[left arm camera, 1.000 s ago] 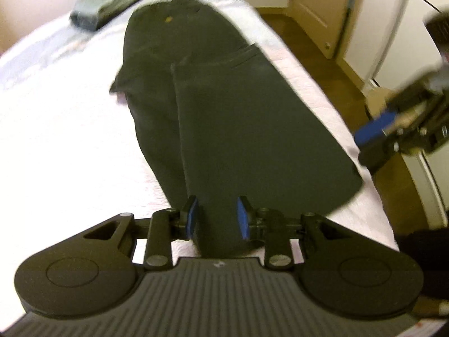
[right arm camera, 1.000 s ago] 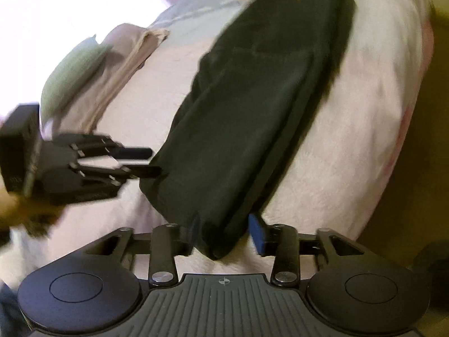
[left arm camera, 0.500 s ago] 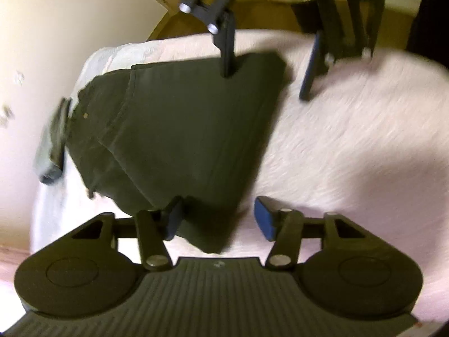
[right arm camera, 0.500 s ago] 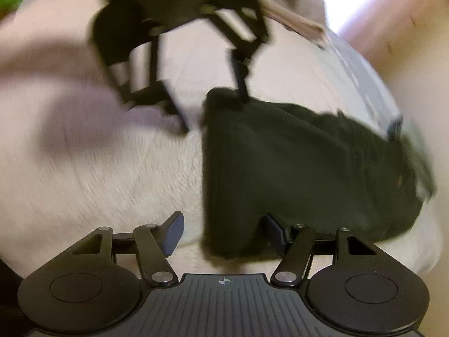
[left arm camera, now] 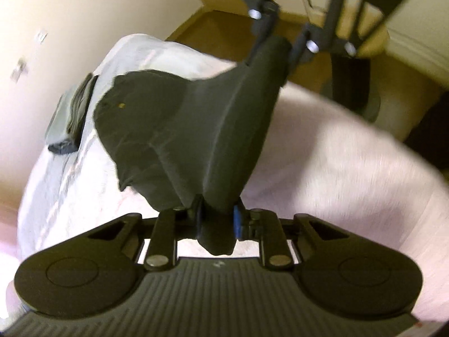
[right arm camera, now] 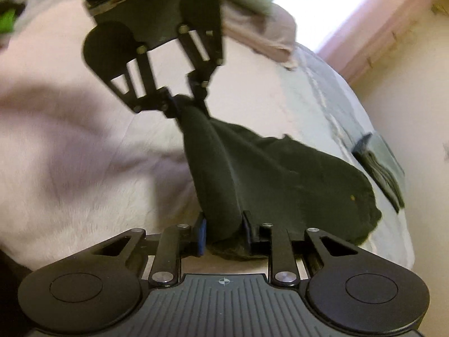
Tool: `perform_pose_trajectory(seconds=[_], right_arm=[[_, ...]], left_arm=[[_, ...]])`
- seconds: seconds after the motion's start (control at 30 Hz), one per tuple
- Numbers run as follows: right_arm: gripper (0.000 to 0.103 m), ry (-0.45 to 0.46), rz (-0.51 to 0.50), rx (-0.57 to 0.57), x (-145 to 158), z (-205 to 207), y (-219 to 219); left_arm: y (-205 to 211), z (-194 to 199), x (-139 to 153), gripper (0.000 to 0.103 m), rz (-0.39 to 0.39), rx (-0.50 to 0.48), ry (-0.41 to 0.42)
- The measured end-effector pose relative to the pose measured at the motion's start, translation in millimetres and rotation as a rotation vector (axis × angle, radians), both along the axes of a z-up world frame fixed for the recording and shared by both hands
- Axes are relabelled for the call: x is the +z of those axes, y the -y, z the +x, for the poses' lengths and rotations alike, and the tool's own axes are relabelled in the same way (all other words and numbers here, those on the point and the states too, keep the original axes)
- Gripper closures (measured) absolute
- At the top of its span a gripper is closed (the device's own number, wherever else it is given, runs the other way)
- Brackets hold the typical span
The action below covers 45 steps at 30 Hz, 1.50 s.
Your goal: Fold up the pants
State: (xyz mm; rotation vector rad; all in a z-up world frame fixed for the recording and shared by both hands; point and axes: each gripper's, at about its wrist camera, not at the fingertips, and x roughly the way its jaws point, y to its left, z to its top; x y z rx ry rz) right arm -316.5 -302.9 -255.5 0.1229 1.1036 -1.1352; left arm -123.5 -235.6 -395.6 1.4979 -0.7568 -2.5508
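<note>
Now we see our left tongs (left arm camera: 216,220) closing on a bunched corner of the pants (left arm camera: 179,137), the dark cloth pinched between both blue pads and a fold of it hanging just behind them. Our right tongs (right arm camera: 223,231) are closing too, on the other corner of the same edge, with cloth pressed between their pads. Between the two tongs the held edge is raised off the bed (left arm camera: 322,151) and drawn fairly taut. Ahead of the tongs the rest of the pants slopes down onto the pale cover, waist end farthest from them and marked by a small brass button (left arm camera: 121,105). Beyond the waist, near the bed's far edge, lies a folded grey garment (right arm camera: 384,165). From the right wrist, a pillow (right arm camera: 263,31) sits behind the left tongs. From the left wrist, wooden floor (left arm camera: 219,28) shows behind the right tongs.
</note>
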Motion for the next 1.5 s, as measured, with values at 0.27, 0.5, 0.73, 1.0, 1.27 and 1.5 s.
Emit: perform_pose_trajectory(seconds=[0.27,0.5,0.73,1.0,1.27,1.5], right_arm=[[0.082,0.161,0.027,-0.004,108,-53,24],[0.082,0.45,0.109,-0.015,156,-169,91],[0.082,0.828,0.21,-0.146,159,-341,216],[0.077,1.017,0.333,-0.474,47,-478,355],[0.073,1.234,0.376,-0.743,-25,-513,361],[0.081,1.243,0.352,-0.768,-17,-512,359]], left_arm=[[33,-34,91,0.087,0.104,0.052,0.025],[116,-133,148,0.086,0.238,0.086,0.11],[249,-265,171,0.084,0.412,0.173,0.113],[411,-337,73,0.077,0.625,0.656,-0.047],[411,-318,-10,0.074,0.818,0.799,-0.044],[405,-311,-13,0.09,0.879,0.804,-0.078]])
